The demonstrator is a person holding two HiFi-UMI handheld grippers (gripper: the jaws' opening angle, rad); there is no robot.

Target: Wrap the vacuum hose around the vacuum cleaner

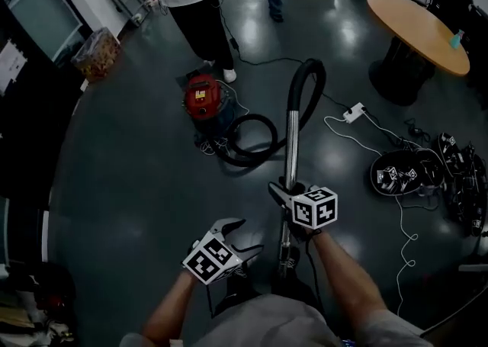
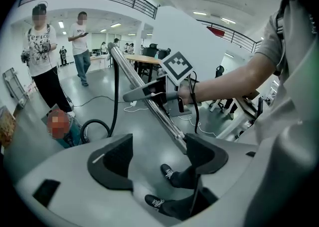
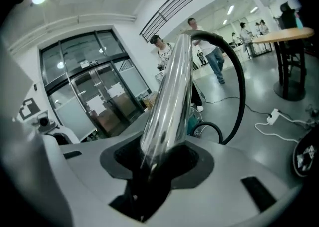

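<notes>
Clamped the chrome wand (image 1: 291, 143) in the right gripper (image 1: 280, 190), with the jaws drawn in narrow on the tube, as seen plainly in the right gripper view. Lost sight of the wand's lower end behind that gripper and the person's own body in the head view. Held the left gripper (image 1: 245, 234) just beside the wand with jaws spread wide and pads pressing on nothing, with only floor and the person's shoes (image 2: 168, 172) between them in the left gripper view and the wand crossing behind the right-hand jaw. Could not tell whether tube and jaw touched there. Found the red vacuum cleaner (image 1: 204, 98) standing on the dark floor (image 1: 130, 170) well ahead, apart from both grippers. Traced the black hose (image 1: 308, 66) from the bend at the wand's top down to a loose loop on the floor, just beside the vacuum cleaner and not round it. Could not make out where it joined the body. Saw only a teal sliver of the vacuum cleaner behind the wand in the right gripper view. Noted a standing person (image 1: 200, 17) beyond, cut off at the top edge, a round wooden table (image 1: 419, 25) cut by the right edge, a white power strip (image 1: 353, 113), and a dark heap of gear (image 1: 404, 174) too dim to name
</notes>
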